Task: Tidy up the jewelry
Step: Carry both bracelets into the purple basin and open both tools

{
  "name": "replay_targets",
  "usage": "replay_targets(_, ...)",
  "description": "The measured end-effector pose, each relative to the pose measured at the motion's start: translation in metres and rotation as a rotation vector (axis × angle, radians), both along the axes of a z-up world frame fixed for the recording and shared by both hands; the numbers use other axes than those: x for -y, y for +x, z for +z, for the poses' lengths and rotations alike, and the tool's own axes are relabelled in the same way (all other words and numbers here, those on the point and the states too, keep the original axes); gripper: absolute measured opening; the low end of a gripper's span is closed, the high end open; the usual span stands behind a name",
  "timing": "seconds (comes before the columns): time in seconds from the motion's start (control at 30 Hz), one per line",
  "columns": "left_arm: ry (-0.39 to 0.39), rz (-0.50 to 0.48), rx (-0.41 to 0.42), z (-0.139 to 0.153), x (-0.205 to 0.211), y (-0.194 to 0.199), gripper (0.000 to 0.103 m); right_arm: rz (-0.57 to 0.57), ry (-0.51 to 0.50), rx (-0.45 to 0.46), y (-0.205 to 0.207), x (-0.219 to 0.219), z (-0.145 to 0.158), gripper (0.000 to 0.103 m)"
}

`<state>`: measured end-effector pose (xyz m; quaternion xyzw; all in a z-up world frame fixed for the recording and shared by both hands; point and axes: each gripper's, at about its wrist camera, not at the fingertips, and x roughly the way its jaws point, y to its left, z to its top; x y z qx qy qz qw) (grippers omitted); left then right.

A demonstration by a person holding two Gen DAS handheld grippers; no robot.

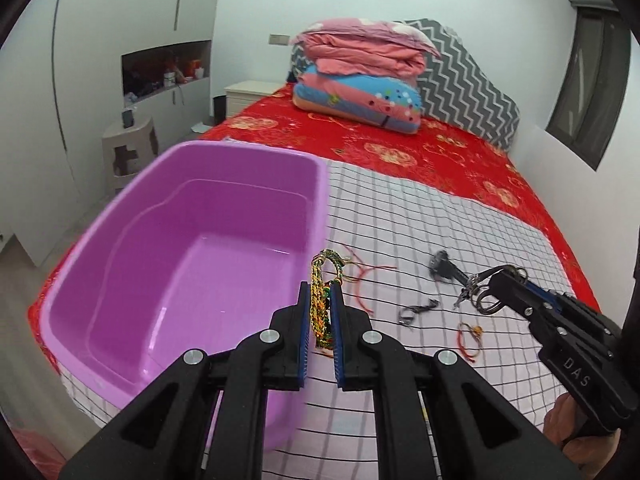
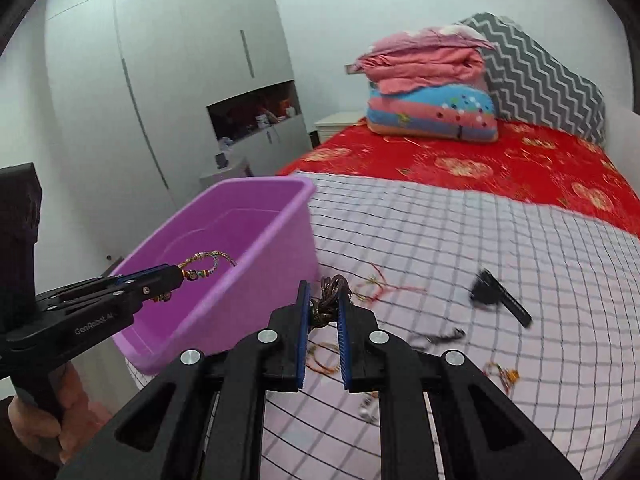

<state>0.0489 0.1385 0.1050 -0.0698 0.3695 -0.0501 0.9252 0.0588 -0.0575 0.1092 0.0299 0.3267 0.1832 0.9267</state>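
Purple tub (image 1: 224,184) as landmark | our left gripper (image 1: 322,312) clamps the braided bracelet (image 1: 320,300) at its rim | right gripper (image 2: 324,312) pinches the brown cord bracelet (image 2: 329,300) beside it | both seem light, limp; we grip mid-braid.

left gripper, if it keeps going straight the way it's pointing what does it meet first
Probably the purple tub. The left gripper, shut on the braided bracelet, points at the tub's near right wall; in the right wrist view its tip seems to be over the rim already, though depth is unclear.

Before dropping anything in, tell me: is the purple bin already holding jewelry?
No, the bin's floor is bare; the woven bracelet is held in the left gripper.
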Motion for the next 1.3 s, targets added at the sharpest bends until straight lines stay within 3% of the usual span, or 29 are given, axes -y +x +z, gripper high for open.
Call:
replay_targets(0.3, 0.057, 0.111, -0.063, -0.022, -0.061, 0.023, 0.010, 0.142, 0.013, -0.034, 0.043, -0.087, 0.003, 0.013)
replay_targets(0.53, 0.047, 0.158, -0.130, -0.046, -0.097, 0.037, 0.010, 0.230, -0.029, -0.101, 0.071, -0.147, -0.015, 0.013)
replay_targets(0.73, 0.043, 0.182, -0.169, -0.064, -0.114, 0.043, 0.010, 0.252, -0.069, -0.177, 0.088, -0.169, -0.040, 0.013)
replay_targets(0.93, 0.050, 0.205, -0.192, -0.071, -0.120, 0.047, 0.011, 0.243, -0.119, -0.199, 0.094, -0.177, -0.050, 0.015)
replay_targets(1.03, 0.070, 0.223, -0.203, -0.072, -0.121, 0.046, 0.030, 0.228, -0.139, -0.190, 0.092, -0.174, -0.049, 0.030)
replay_targets(1.1, 0.081, 0.242, -0.193, -0.069, -0.122, 0.043, 0.069, 0.222, -0.141, -0.184, 0.090, -0.171, -0.048, 0.033)
replay_targets(1.3, 0.101, 0.277, -0.172, -0.062, -0.124, 0.036, 0.085, 0.206, -0.142, -0.179, 0.089, -0.163, -0.046, 0.034)
